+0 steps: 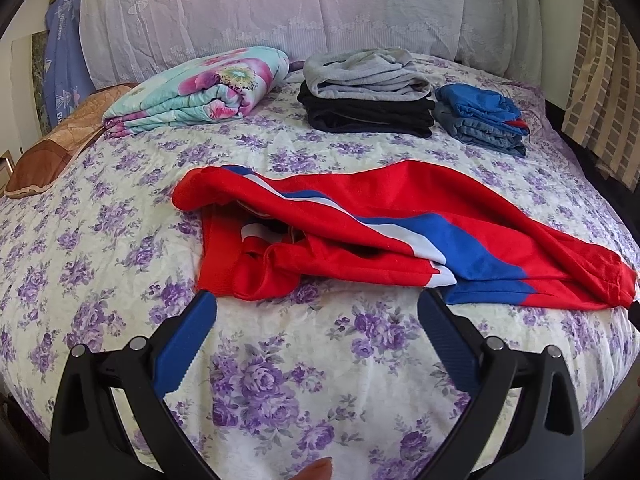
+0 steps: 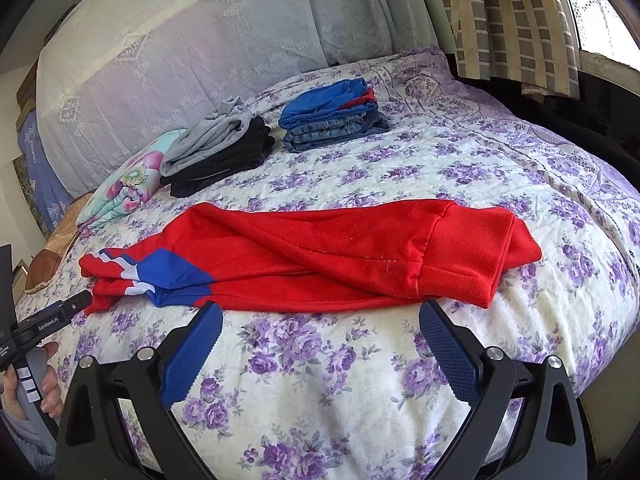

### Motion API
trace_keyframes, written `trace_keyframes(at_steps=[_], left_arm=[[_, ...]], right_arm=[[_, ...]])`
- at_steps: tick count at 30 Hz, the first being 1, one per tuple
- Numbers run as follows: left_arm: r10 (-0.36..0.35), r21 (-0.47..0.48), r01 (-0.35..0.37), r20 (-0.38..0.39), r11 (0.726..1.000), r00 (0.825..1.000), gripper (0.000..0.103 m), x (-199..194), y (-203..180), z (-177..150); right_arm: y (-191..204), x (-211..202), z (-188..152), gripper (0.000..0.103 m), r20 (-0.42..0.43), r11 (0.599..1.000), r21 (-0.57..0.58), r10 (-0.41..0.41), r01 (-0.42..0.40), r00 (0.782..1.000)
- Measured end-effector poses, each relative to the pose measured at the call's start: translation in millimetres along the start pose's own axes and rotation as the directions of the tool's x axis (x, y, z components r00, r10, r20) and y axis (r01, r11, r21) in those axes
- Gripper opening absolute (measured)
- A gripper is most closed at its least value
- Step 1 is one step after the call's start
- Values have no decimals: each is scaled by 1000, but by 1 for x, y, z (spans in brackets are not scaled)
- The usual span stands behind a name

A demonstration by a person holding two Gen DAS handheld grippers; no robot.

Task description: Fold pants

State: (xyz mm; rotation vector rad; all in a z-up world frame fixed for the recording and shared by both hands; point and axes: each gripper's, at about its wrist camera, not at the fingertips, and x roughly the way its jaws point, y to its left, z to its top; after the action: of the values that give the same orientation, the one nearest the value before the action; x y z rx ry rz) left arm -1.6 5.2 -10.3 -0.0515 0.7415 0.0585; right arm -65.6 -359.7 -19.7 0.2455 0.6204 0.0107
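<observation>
Red pants (image 1: 400, 208) with blue and white stripes lie across the floral bedspread, rumpled at the left end. In the right wrist view the pants (image 2: 320, 256) stretch left to right, with the ribbed red waistband (image 2: 472, 252) at the right. My left gripper (image 1: 316, 304) is open and empty, just in front of the pants' near edge. My right gripper (image 2: 320, 316) is open and empty, its tips at the near edge of the pants. The left gripper's body (image 2: 44, 324) shows at the far left of the right wrist view.
Behind the pants stand a grey-and-black folded stack (image 1: 366, 92), a blue-and-denim folded stack (image 1: 480, 120) and a folded floral blanket (image 1: 200, 92). A brown pillow (image 1: 60, 140) lies at the left. A lace-covered headboard (image 1: 280, 4) and a curtain (image 2: 508, 20) border the bed (image 1: 120, 240).
</observation>
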Motion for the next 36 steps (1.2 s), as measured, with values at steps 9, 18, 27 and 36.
trace_keyframes(at_steps=[9, 18, 27, 36], left_arm=[[6, -2, -6, -11, 1000, 1000, 98, 4, 1, -1], [-124, -25, 123, -40, 992, 992, 98, 14, 18, 3], [-266, -309, 242, -36, 920, 963, 98, 33, 82, 1], [-258, -333, 220, -75, 917, 963, 98, 49, 83, 1]], right_arm=[[-1, 6, -1, 99, -10, 1000, 7, -3, 3, 1000], [-21, 22, -6, 99, -88, 988, 131, 97, -85, 991], [-75, 25, -17, 99, 0, 816, 508, 321, -276, 947], [-99, 24, -16, 98, 95, 749, 588, 312, -306, 945]])
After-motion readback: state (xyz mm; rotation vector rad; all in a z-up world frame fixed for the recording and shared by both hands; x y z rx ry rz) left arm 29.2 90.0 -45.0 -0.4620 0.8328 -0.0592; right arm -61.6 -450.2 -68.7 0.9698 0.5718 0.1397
